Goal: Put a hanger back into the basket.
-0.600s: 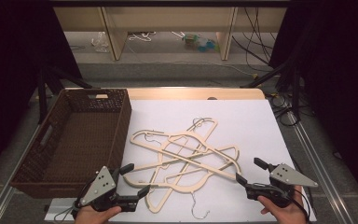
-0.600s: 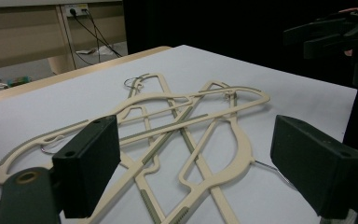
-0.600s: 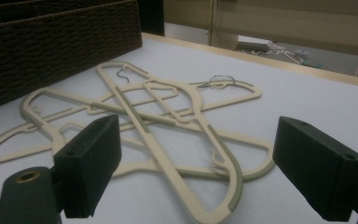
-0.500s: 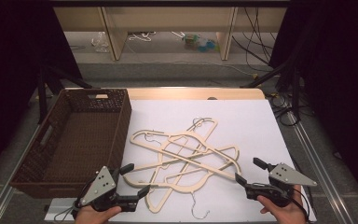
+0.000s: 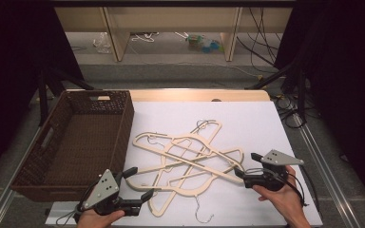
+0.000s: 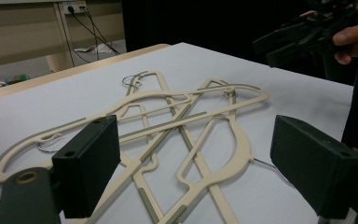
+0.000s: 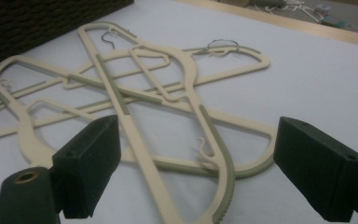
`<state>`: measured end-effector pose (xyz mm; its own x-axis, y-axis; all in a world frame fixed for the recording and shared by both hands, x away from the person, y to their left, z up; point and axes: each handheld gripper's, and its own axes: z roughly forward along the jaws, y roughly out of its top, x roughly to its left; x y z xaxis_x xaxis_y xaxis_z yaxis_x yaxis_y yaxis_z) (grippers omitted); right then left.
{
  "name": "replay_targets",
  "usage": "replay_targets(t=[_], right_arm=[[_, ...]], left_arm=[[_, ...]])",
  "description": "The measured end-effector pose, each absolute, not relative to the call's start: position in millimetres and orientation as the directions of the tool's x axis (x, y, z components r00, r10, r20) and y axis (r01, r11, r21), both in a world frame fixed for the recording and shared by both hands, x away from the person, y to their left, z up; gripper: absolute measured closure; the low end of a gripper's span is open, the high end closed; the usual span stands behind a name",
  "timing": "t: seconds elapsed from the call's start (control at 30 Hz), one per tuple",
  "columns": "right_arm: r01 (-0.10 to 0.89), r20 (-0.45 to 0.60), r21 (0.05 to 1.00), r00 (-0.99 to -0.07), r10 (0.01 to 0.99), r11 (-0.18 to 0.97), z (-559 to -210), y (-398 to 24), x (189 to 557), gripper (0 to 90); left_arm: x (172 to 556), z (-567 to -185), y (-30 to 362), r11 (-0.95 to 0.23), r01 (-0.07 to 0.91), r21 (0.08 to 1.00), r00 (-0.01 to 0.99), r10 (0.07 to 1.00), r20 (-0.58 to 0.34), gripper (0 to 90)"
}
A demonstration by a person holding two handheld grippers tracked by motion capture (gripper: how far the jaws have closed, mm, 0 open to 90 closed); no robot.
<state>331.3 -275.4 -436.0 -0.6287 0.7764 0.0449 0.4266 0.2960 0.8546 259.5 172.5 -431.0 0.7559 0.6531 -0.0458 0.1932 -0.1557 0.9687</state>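
Several cream plastic hangers with grey-green grip strips and wire hooks lie crossed in a pile on the white tabletop. My left gripper is at the pile's near left corner, open, with nothing between its pads. In the left gripper view its jaws frame the hangers just ahead. My right gripper is open at the pile's right end, close to a hanger's rounded shoulder. The right gripper view looks over that shoulder; nothing is gripped.
A dark brown wicker basket with cut-out handles stands on the left of the table, beside the pile. The right hand's gripper appears far off in the left gripper view. Shelving legs and cables lie on the floor beyond the table.
The right gripper has edged forward and slightly left, closer to the hanger pile. The left gripper and the hangers have stayed put.
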Motion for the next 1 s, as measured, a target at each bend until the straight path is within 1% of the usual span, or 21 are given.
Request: replay_targets(t=[0.1, 0.2, 0.3, 0.37, 0.4, 0.43, 0.47, 0.5, 0.53, 0.57, 0.63, 0.7, 0.77, 0.8, 0.87, 0.93, 1.0], right_arm=[[0.464, 0.043, 0.822, -0.627, 0.778, 0.329, -436.5, -272.8, 346.1, 17.3], [0.494, 0.043, 0.785, -0.646, 0.762, 0.375, -437.0, -270.5, 359.4, 24.3], [0.541, 0.056, 0.738, -0.644, 0.763, 0.402, -438.5, -268.5, 370.5, 25.3], [0.545, 0.054, 0.724, -0.656, 0.753, 0.423, -441.0, -268.2, 377.7, 27.8], [0.57, 0.078, 0.709, -0.649, 0.757, 0.415, -441.0, -266.7, 379.2, 30.9], [0.56, 0.073, 0.712, -0.658, 0.75, 0.423, -443.5, -265.6, 382.4, 34.6], [0.562, 0.069, 0.703, -0.663, 0.745, 0.436, -444.7, -265.5, 385.4, 34.7], [0.585, 0.085, 0.686, -0.656, 0.75, 0.433, -445.0, -264.3, 388.1, 35.4], [0.596, 0.092, 0.675, -0.652, 0.752, 0.435, -446.8, -262.8, 390.8, 38.4], [0.611, 0.109, 0.658, -0.655, 0.747, 0.44, -447.7, -261.8, 393.7, 40.1], [0.619, 0.125, 0.655, -0.655, 0.746, 0.433, -450.0, -260.6, 396.8, 41.6], [0.638, 0.161, 0.645, -0.652, 0.741, 0.421, -457.5, -256.9, 407.1, 47.5], [0.639, 0.174, 0.647, -0.656, 0.735, 0.417, -461.6, -255.8, 412.4, 51.4], [0.649, 0.178, 0.63, -0.656, 0.734, 0.427, -462.7, -255.5, 414.2, 51.6], [0.648, 0.187, 0.631, -0.661, 0.727, 0.427, -467.1, -252.8, 416.7, 54.7], [0.668, 0.201, 0.602, -0.657, 0.727, 0.437, -468.3, -250.9, 417.7, 56.4], [0.662, 0.19, 0.597, -0.665, 0.722, 0.452, -469.8, -248.5, 420.5, 59.2]], left_arm=[[259.5, -430.9, 172.6, -0.152, 0.193, 0.969, 0.756, 0.653, -0.048, 15.8], [259.7, -431.0, 172.9, -0.154, 0.195, 0.969, 0.753, 0.656, -0.047, 15.8], [259.8, -431.2, 172.9, -0.158, 0.196, 0.968, 0.752, 0.657, -0.045, 15.8], [259.8, -431.4, 172.6, -0.156, 0.201, 0.967, 0.752, 0.657, -0.05, 15.8], [260.5, -431.3, 173.1, -0.165, 0.194, 0.967, 0.755, 0.655, -0.04, 15.8], [261.3, -432.2, 172.4, -0.157, 0.191, 0.969, 0.758, 0.651, -0.044, 15.8], [261.0, -432.0, 172.7, -0.167, 0.196, 0.966, 0.754, 0.655, -0.04, 15.8], [260.5, -432.5, 171.9, -0.157, 0.207, 0.966, 0.752, 0.656, -0.055, 15.8], [260.5, -432.5, 171.8, -0.158, 0.209, 0.965, 0.752, 0.657, -0.055, 15.8], [262.2, -432.1, 172.7, -0.177, 0.188, 0.966, 0.76, 0.649, -0.029, 15.8], [261.7, -432.2, 172.2, -0.171, 0.196, 0.966, 0.757, 0.652, -0.039, 15.8], [261.4, -432.4, 172.1, -0.171, 0.197, 0.965, 0.758, 0.651, -0.039, 15.8], [261.4, -432.7, 171.7, -0.167, 0.203, 0.965, 0.758, 0.65, -0.047, 15.8], [261.1, -433.1, 171.3, -0.162, 0.208, 0.965, 0.756, 0.653, -0.053, 15.8], [261.7, -433.7, 171.0, -0.154, 0.202, 0.967, 0.76, 0.647, -0.056, 15.8], [261.8, -433.8, 170.8, -0.153, 0.203, 0.967, 0.76, 0.648, -0.057, 15.8], [261.3, -433.6, 170.9, -0.164, 0.21, 0.964, 0.754, 0.655, -0.053, 15.8]])
